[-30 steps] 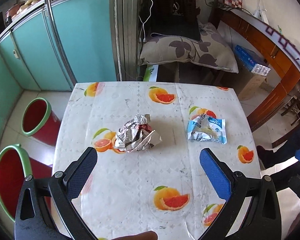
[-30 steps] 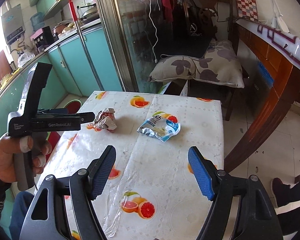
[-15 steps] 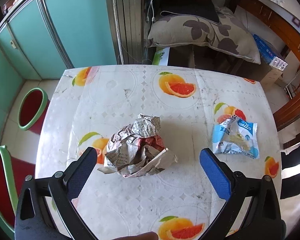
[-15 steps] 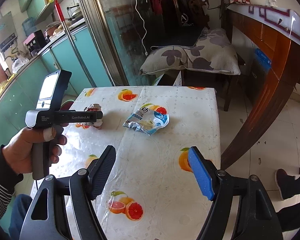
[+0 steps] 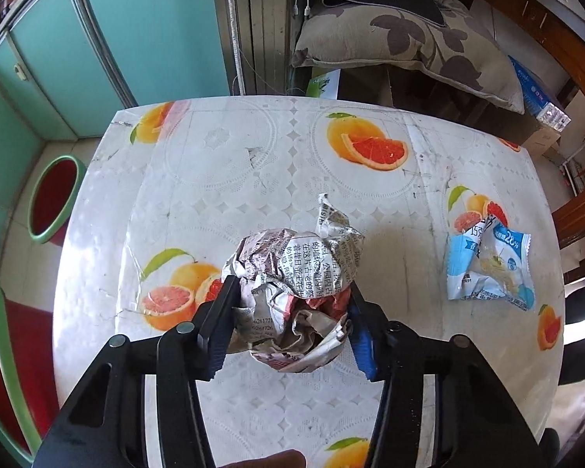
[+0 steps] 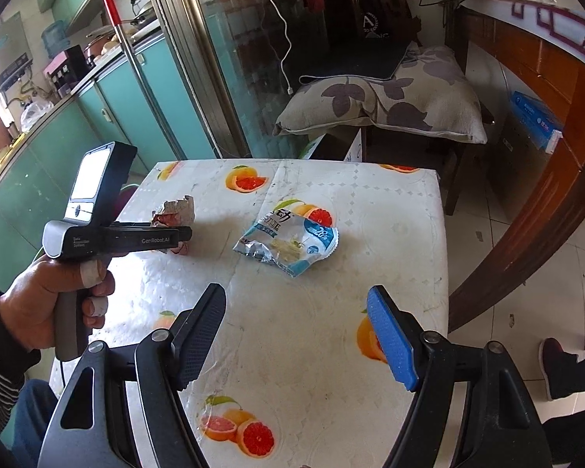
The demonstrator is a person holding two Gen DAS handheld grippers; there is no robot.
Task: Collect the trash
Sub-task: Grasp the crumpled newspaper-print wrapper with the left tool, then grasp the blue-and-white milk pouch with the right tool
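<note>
- Left gripper: jaws have just closed in, pads now pressing both sides of the crumpled newspaper ball. The ball sits on the table, between the fingers, bulging out past the tips.
- Right gripper: jaws spread, nothing between them, hanging over the near table edge.
- Snack wrapper: flat on the cloth, straight ahead of the right gripper and a bit left of its centre line; long axis runs diagonally, near-left to far-right. Right hand is clearly the nearer one.
- Red bins: on the floor off the table's left side, nearest the left hand, so my guess is the paper goes there.
</note>
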